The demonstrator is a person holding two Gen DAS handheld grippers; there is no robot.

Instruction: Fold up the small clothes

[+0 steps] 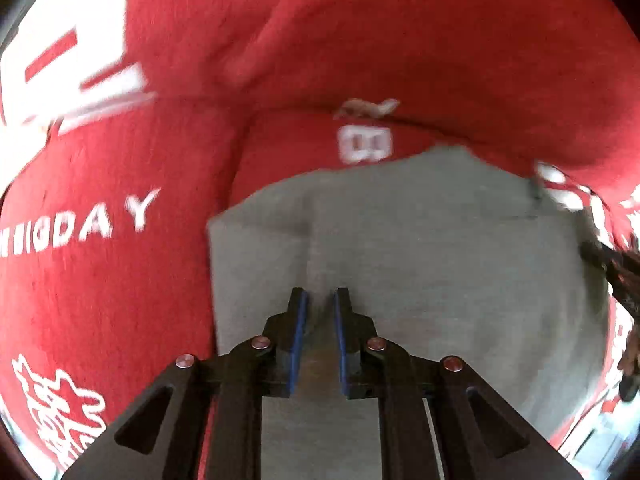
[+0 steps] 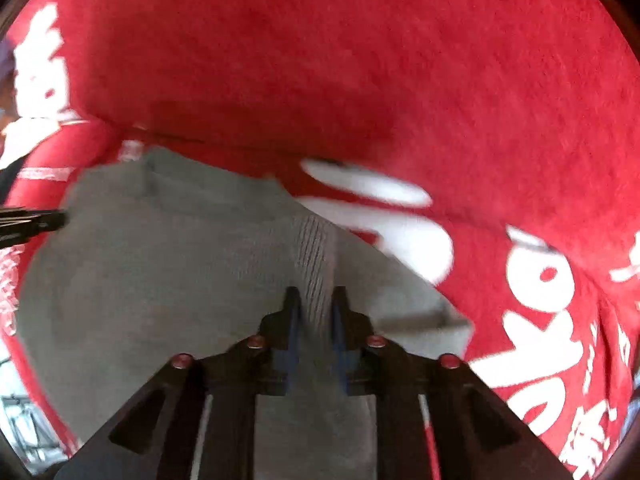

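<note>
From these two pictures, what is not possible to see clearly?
- Grey garment: its type is unclear; the near part is hidden behind the left gripper in the left view and the right gripper in the right view.
- White print on the red cloth: blurred, and cut off by the edges in both views.
- Whether either gripper pinches the fabric: blurred.
- The table: covered by the cloth.

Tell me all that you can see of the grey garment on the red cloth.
The grey garment is a small piece of soft, plain knit fabric. It lies flat on the red cloth with white print. A ribbed strip runs along it, and one layer seems folded over another, with straight edges. Both grippers hang close above it with narrow gaps; whether they touch it is unclear.
</note>
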